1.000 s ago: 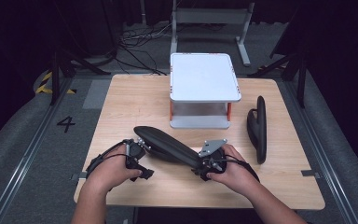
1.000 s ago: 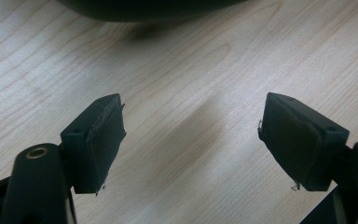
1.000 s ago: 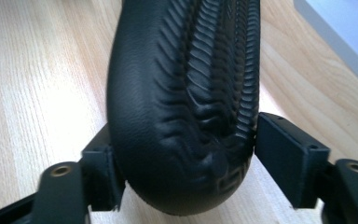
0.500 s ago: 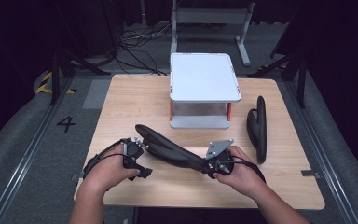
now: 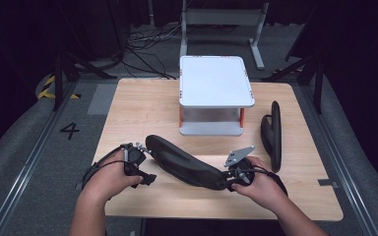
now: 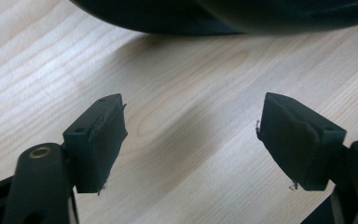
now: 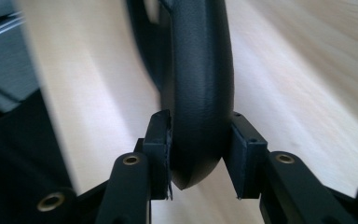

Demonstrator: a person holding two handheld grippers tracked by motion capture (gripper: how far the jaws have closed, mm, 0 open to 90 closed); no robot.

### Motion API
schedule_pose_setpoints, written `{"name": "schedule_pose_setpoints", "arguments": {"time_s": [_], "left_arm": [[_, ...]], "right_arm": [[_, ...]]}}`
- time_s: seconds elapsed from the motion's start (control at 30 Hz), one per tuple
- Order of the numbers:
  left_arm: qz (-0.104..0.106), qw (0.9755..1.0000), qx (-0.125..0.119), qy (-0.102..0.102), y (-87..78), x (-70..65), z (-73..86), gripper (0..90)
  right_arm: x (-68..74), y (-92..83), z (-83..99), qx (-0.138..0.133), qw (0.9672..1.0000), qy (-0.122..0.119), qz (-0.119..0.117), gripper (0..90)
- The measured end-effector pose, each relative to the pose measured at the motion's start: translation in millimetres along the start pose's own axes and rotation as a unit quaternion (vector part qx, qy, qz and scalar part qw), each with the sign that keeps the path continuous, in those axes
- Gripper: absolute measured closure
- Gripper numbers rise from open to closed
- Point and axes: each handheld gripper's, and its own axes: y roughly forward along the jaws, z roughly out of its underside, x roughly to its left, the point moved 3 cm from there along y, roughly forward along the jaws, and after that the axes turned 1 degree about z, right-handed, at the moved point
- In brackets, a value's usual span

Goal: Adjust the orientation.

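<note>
A long black padded armrest (image 5: 187, 164) lies slantwise across the near part of the wooden table (image 5: 138, 108). My right gripper (image 5: 229, 179) holds its near right end. In the right gripper view the jaws have just been closing, and both pads now press on the armrest's rounded tip (image 7: 200, 84), so the right gripper (image 7: 200, 135) is shut on it. My left gripper (image 5: 143, 162) sits at the armrest's far left end. The left gripper (image 6: 191, 116) stands open over bare wood, with the armrest's edge (image 6: 223, 14) just beyond its fingertips.
A second black armrest (image 5: 273, 135) stands on its edge at the right side of the table. A white two-level stand (image 5: 215, 81) with orange posts occupies the middle back. Dark floor, cables and metal frames surround the table.
The right gripper closed on the armrest's end and drew it a little to the right and toward the near edge. The left hand stayed put.
</note>
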Motion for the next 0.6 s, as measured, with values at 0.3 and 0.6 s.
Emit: {"name": "schedule_pose_setpoints", "arguments": {"time_s": [0.3, 0.6], "left_arm": [[0.004, 1.0000, 0.000, 0.008, 3.0, -3.4, -3.1, 24.0], [0.006, 1.0000, 0.002, 0.006, 4.6, -4.9, -3.2, 23.9]], "right_arm": [[-24.8, 11.0, 6.3, -0.008, 0.9988, 0.038, 0.031, 52.5], [-36.5, 20.4, 10.4, -0.013, 0.9977, 0.037, 0.055, 44.4]]}}
